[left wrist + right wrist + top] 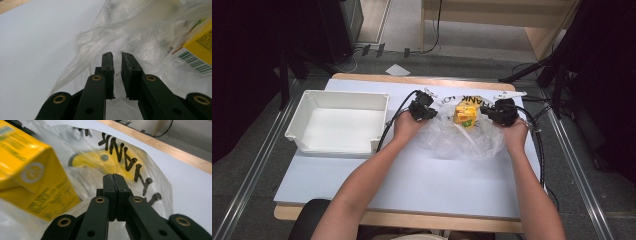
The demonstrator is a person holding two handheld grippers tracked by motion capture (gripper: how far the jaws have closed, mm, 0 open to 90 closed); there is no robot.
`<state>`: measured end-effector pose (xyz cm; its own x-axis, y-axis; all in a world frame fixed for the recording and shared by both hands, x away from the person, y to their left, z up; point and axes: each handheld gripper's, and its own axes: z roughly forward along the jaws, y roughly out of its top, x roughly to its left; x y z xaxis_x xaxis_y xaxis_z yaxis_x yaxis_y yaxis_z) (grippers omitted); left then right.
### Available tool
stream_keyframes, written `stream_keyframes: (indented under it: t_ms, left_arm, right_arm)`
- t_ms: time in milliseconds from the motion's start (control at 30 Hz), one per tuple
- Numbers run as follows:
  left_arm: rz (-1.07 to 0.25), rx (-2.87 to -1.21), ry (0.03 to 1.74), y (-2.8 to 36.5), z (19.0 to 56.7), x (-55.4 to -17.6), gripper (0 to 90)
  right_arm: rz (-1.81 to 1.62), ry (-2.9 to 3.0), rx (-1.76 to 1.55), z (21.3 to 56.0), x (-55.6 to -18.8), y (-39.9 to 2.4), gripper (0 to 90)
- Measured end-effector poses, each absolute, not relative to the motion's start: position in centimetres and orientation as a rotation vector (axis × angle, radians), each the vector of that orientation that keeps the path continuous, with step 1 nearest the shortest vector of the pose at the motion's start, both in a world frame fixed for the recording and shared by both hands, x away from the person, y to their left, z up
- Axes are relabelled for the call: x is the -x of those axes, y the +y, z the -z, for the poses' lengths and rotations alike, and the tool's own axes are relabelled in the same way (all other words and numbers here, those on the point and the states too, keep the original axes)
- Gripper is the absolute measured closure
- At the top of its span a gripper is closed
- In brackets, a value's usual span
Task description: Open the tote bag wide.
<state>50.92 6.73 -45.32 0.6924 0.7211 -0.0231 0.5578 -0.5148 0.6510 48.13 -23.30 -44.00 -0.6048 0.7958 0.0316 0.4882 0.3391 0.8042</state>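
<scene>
High view: a clear plastic bag (pixel 464 137) lies crumpled on the pale surface (pixel 412 180), at about 1 o'clock from the surface's middle. A yellow carton (pixel 465 115) stands at the bag's mouth. The left gripper (pixel 423 109) sits at the bag's 10 o'clock edge and the right gripper (pixel 499 112) at its 2 o'clock edge, with the carton between them. An empty white bin (pixel 337 122) rests well apart at 9 o'clock.

Left gripper view: the fingers (pixel 107 72) stand a narrow gap apart, with wrinkled bag film (pixel 120 37) under and around them; I cannot tell whether any film is caught. At 2 o'clock the carton (pixel 200 47) shows a barcode and small, unreadable print.

Right gripper view: the fingers (pixel 110 192) are pressed together over the bag film (pixel 150 170), which bears black letters, upside down, reading "ANK". The carton (pixel 35 175), blurred, lies at 9 o'clock, with a round white mark on its side.
</scene>
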Motion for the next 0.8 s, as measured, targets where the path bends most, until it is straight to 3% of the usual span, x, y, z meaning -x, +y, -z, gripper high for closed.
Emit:
stream_keyframes:
  t_ms: [200, 800]
  left_arm:
    - [-0.320, -2.251, 0.978, 7.0, 45.0, -50.8, 80.3]
    - [-0.390, -2.257, 1.071, 7.9, 46.0, -52.0, 80.5]
  right_arm:
    - [-1.181, 2.261, -1.122, 42.6, -46.0, -23.6, 89.9]
    - [-0.995, 2.281, -1.225, 48.3, -46.1, -24.0, 90.0]
